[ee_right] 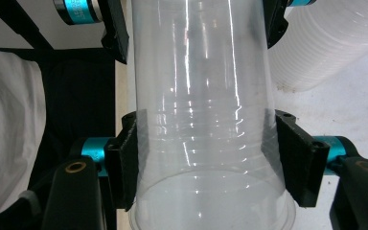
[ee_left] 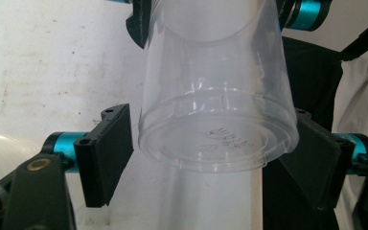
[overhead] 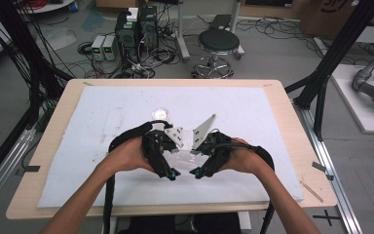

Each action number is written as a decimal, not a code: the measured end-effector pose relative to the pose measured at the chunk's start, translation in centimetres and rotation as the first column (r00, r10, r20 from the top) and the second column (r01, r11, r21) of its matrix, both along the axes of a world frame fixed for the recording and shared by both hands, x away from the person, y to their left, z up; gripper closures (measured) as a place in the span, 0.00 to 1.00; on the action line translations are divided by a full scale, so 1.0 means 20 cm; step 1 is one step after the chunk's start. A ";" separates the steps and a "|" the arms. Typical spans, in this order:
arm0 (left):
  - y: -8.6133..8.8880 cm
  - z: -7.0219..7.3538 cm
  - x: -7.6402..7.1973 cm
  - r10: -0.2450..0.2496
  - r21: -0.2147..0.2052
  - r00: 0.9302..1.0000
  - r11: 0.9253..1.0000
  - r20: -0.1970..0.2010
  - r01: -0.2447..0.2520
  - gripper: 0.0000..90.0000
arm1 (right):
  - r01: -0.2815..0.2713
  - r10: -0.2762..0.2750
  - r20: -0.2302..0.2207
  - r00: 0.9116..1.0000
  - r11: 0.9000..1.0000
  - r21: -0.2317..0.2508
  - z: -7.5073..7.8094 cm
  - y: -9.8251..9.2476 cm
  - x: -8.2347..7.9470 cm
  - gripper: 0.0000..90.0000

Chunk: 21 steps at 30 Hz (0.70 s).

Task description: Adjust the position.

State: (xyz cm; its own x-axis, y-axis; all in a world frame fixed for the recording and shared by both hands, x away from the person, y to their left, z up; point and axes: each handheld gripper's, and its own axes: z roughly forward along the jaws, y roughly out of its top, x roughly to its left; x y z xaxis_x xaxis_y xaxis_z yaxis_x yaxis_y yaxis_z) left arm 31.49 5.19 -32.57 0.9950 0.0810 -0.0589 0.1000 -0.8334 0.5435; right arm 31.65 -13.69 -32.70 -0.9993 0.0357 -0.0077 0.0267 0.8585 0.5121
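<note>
Clear plastic cup [ee_right: 206,139] clamped in right tool [ee_right: 206,163], base between left tool [ee_left: 211,158] jaws.

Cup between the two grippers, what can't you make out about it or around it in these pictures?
- High view: the cup is small, clear and mostly covered by the hands and grippers.
- Left gripper view: the base marks are too faint to read. Whether the left gripper grips the cup is unclear, as the cup wall overlaps one jaw.
- Right gripper view: the cup's rim is cut off by the bottom edge. The stack runs off the frame, so its count is unknown.
</note>
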 end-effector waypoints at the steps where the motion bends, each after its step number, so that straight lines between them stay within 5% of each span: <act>1: 0.00 0.00 0.00 -0.002 -0.004 1.000 1.000 -0.003 0.002 0.28 | 0.002 -0.002 -0.003 1.000 1.000 -0.001 0.00 0.00 0.00 0.38; 21: 0.00 0.00 0.01 -0.024 -0.039 1.000 0.999 -0.015 0.023 0.46 | 0.000 0.000 -0.020 1.000 1.000 -0.020 -0.03 0.01 0.00 0.38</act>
State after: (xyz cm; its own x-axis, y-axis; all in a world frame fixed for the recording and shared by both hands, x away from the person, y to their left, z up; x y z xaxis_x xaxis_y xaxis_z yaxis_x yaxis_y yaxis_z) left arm 31.66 5.17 -32.67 0.9956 0.0549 -0.0765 0.0890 -0.8142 0.5737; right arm 31.63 -13.42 -33.21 -0.9993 0.0355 0.0112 0.0364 0.8686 0.4942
